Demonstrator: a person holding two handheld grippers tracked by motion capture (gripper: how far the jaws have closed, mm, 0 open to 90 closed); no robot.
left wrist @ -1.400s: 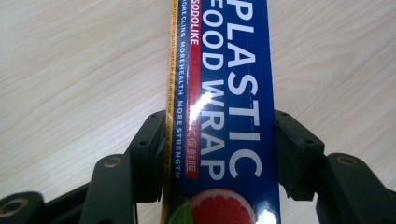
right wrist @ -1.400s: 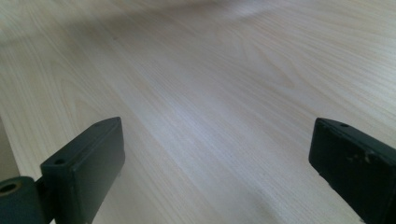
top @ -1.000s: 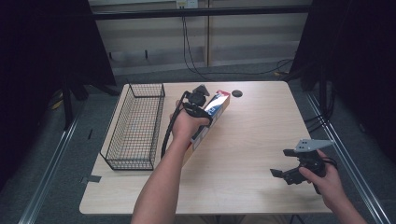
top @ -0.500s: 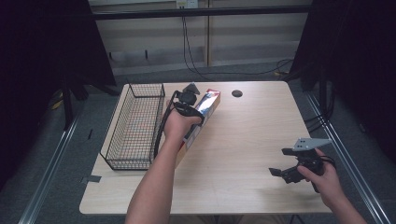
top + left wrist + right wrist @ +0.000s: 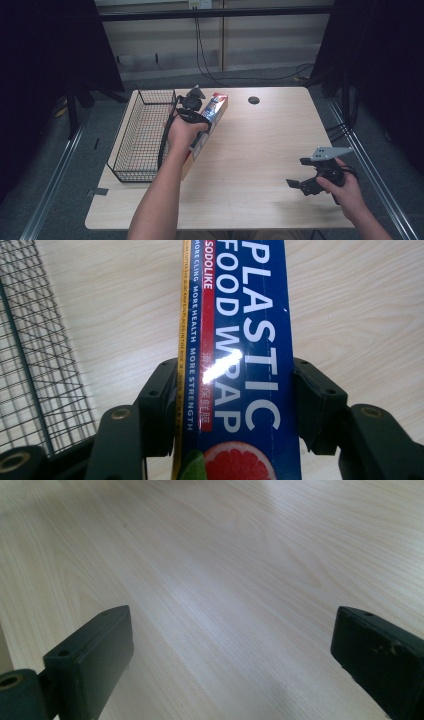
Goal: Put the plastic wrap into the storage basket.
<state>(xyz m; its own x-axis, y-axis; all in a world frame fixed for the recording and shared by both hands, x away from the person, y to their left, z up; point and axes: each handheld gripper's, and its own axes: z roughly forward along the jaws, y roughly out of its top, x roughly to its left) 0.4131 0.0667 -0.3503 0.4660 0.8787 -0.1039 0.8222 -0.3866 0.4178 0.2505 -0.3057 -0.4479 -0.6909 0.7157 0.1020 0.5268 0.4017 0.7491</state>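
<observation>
At the left edge of the counter (image 5: pixel 250 165) stands the wire basket (image 5: pixel 145 135), with nothing in it that we can make out. Just beside its right wall, our left claw (image 5: pixel 196 107) is clamped across the plastic-wrap box (image 5: pixel 212 112); in the left gripper view both jaws press on the long sides of the box (image 5: pixel 240 355), with the basket's mesh (image 5: pixel 40 350) close on the left. In the high view the box lies lengthwise along the basket's right side, its far end pointing away from us. We cannot tell whether it is lifted clear of the counter or touching it.

Over at the right, near the counter's front edge, our right claw (image 5: pixel 300 183) holds nothing, its jaws wide apart above bare wood.

We judge the grasp done and the carry about half made: the box is next to the basket but not yet over its rim. What is left is to bring it across the wall, lower it inside and release it.
</observation>
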